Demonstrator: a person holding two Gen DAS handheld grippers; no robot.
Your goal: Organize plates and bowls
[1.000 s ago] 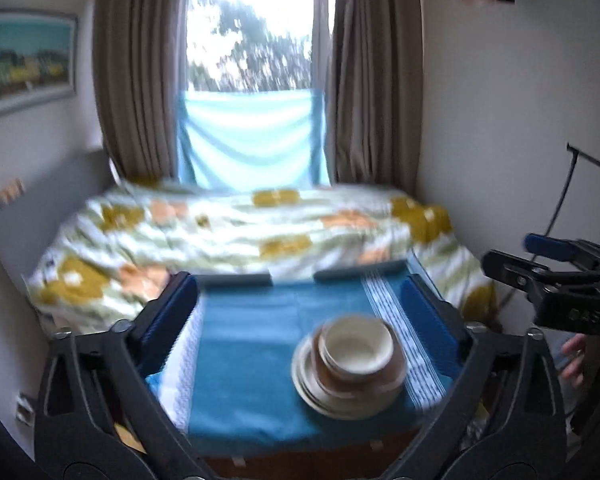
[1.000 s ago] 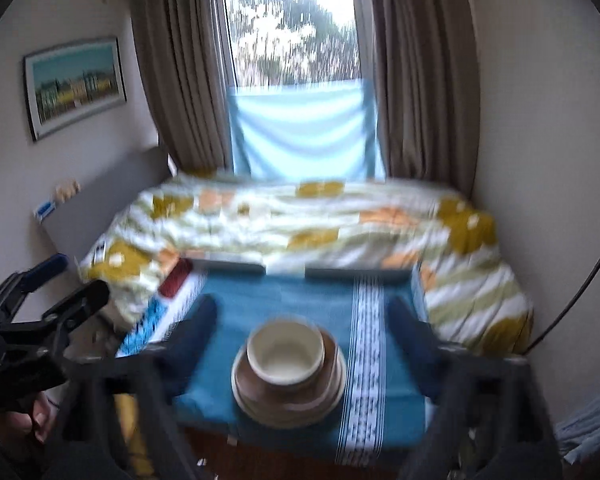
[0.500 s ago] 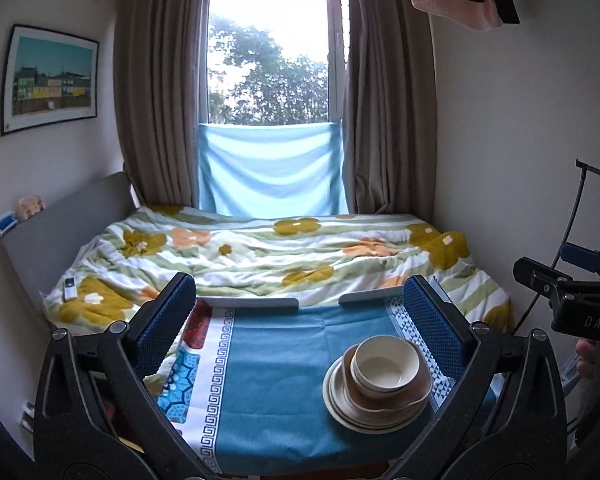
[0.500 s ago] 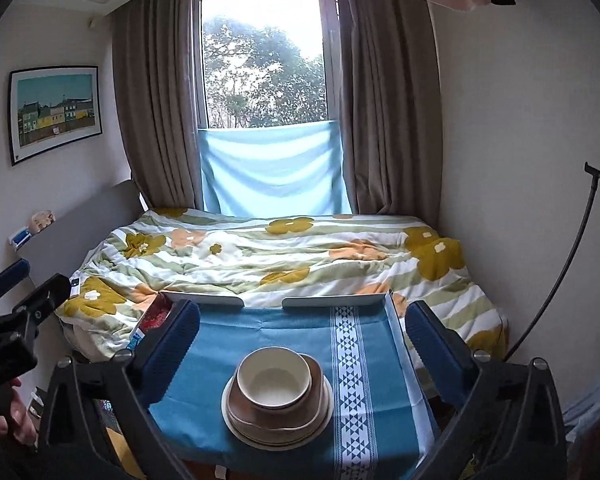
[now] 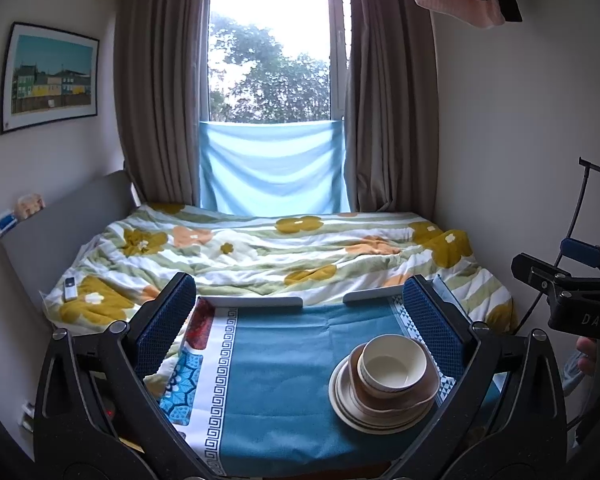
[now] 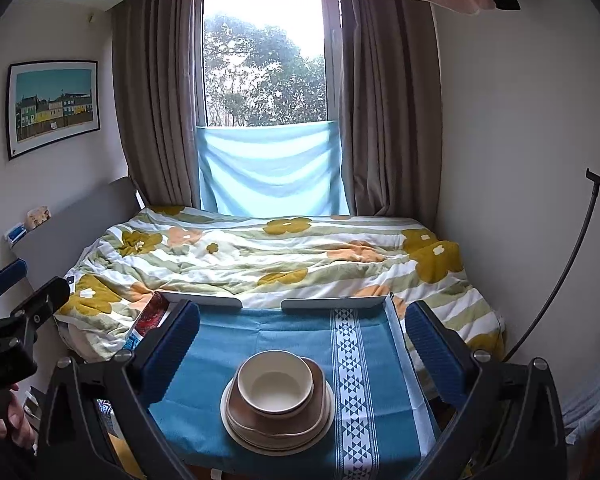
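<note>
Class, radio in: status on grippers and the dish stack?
Left gripper open, right gripper open, both empty. Bowl tops plates on cloth. Nothing in the way.

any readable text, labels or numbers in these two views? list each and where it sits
"DAS": on the black body of the right gripper, at the right edge of the left wrist view.
Small mark in the framed picture, lower left corner: too small to read.
No print shows on the stacked bowls and plates.

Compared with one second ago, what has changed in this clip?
Both claws, left and right, pulled back slightly and steadied; the view went from blurred to sharp. Nothing was grasped or released. The cream bowl stays atop the plate stack on the blue cloth.
</note>
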